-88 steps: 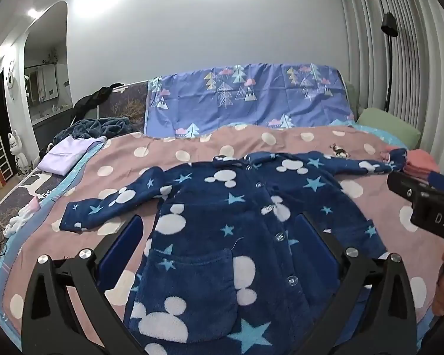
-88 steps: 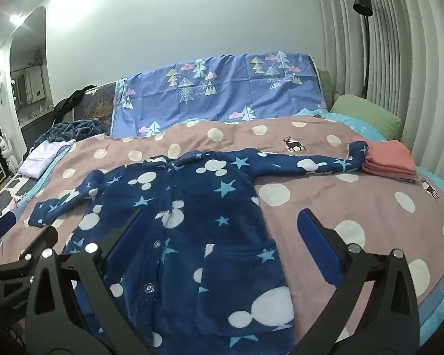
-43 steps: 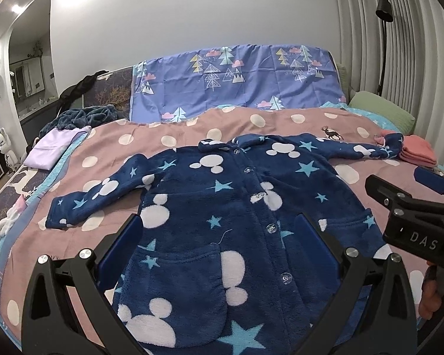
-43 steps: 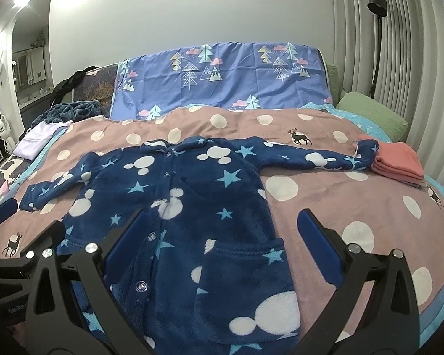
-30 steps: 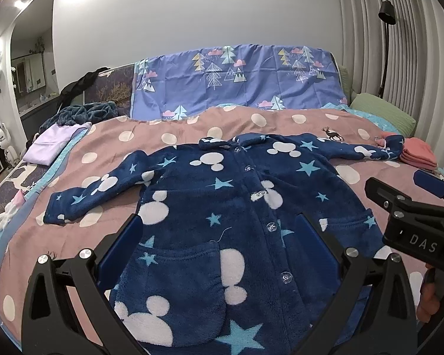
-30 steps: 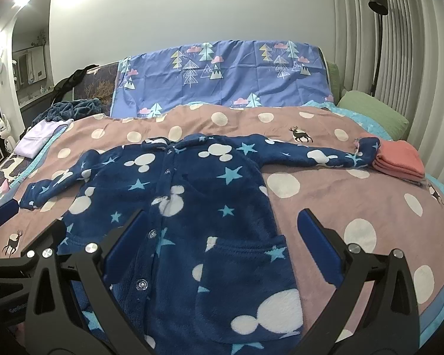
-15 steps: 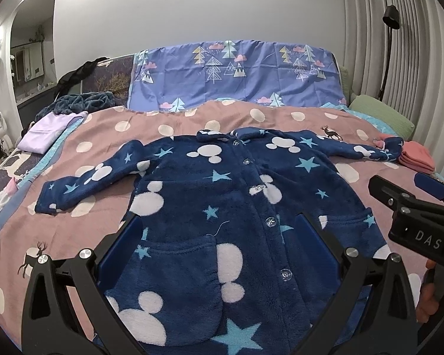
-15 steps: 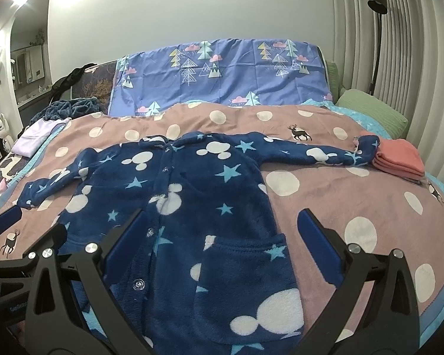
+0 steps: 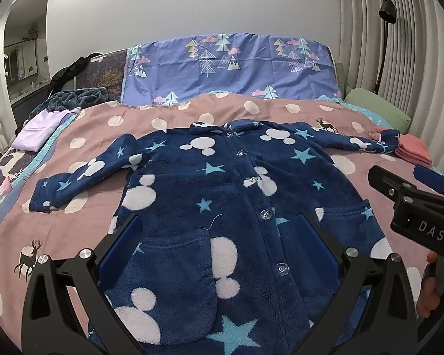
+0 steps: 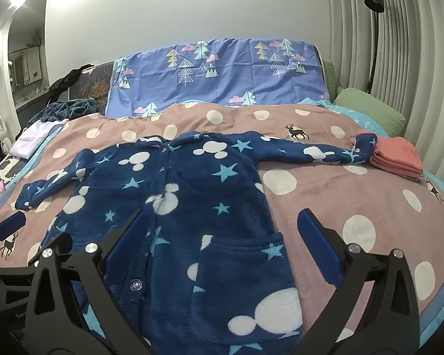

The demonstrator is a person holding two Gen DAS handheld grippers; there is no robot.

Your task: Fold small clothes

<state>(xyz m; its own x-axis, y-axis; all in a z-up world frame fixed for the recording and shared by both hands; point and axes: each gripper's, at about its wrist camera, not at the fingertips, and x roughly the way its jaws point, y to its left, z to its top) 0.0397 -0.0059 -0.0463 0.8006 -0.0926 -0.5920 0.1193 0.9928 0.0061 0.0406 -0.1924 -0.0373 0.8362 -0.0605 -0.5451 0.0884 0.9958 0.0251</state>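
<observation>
A navy fleece child's coat (image 9: 222, 195) with white mouse heads and blue stars lies flat and buttoned on the bed, sleeves spread to both sides. It also shows in the right wrist view (image 10: 186, 207). My left gripper (image 9: 219, 236) is open and empty, hovering over the coat's lower front by the left pocket. My right gripper (image 10: 222, 233) is open and empty over the coat's right pocket and hem. The right gripper also shows at the right edge of the left wrist view (image 9: 411, 201).
The bed has a pink polka-dot blanket (image 9: 103, 216). A folded coral garment (image 10: 396, 156) lies by the coat's right cuff. A folded lilac garment (image 9: 38, 127) and a dark heap lie far left. A blue tree-print sheet (image 9: 231, 65) covers the headboard. A green pillow (image 10: 370, 109) is far right.
Both grippers have drifted slightly to the left over the coat and stayed open. The coat has not moved.
</observation>
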